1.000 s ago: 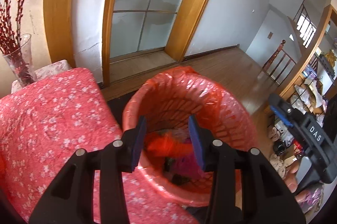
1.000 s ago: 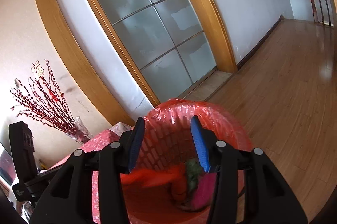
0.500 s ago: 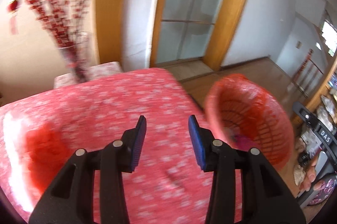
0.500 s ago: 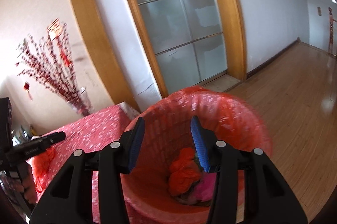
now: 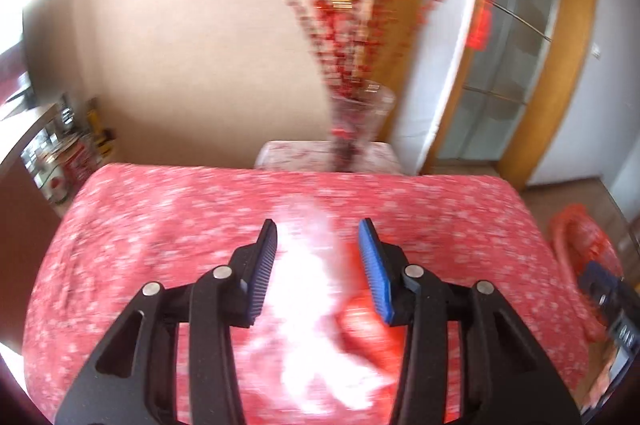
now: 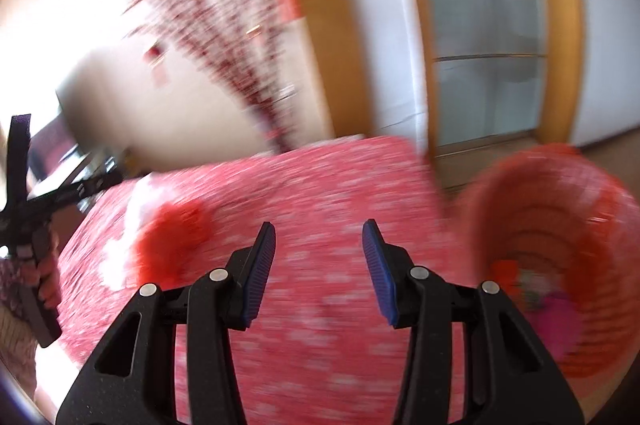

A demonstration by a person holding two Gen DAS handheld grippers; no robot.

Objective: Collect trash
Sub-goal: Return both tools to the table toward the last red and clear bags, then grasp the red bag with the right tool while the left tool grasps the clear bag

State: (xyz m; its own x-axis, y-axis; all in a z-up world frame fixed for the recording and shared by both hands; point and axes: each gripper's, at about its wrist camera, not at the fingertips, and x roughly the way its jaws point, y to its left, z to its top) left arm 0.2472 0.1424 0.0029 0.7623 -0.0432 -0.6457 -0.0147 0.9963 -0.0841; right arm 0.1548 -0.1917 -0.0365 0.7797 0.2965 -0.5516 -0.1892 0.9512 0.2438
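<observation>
Both frames are smeared with motion blur, so only the coarse layout reads. The left gripper (image 5: 318, 261) hangs over the table (image 5: 160, 225), which is covered in a red cloth with small white flowers, and its blue-padded jaws stand moderately apart with nothing pinched between them. Beyond the tips, on the cloth toward the middle of the table's near half, lies a pale, washed-out patch (image 5: 308, 289), either crumpled white trash or glare, and I cannot tell which. Just to the right of it sits a crumpled red piece of trash (image 5: 360, 321), partly hidden behind the right-hand finger. The right gripper (image 6: 319, 263) also points down at the cloth, its jaws likewise parted and empty. From its view the same red trash (image 6: 176, 241) shows as a blurred lump toward the table's left side, with the white patch touching it. Off the table's right edge stands the orange-red basket (image 6: 560, 209) lined with a red bag, with bits of red and pink trash (image 6: 560, 313) at its bottom. At the table's far edge a glass vase (image 5: 362, 121) holds red-berried branches. At the left edge of the right view a hand (image 6: 48, 281) grips the other tool's handle.
</observation>
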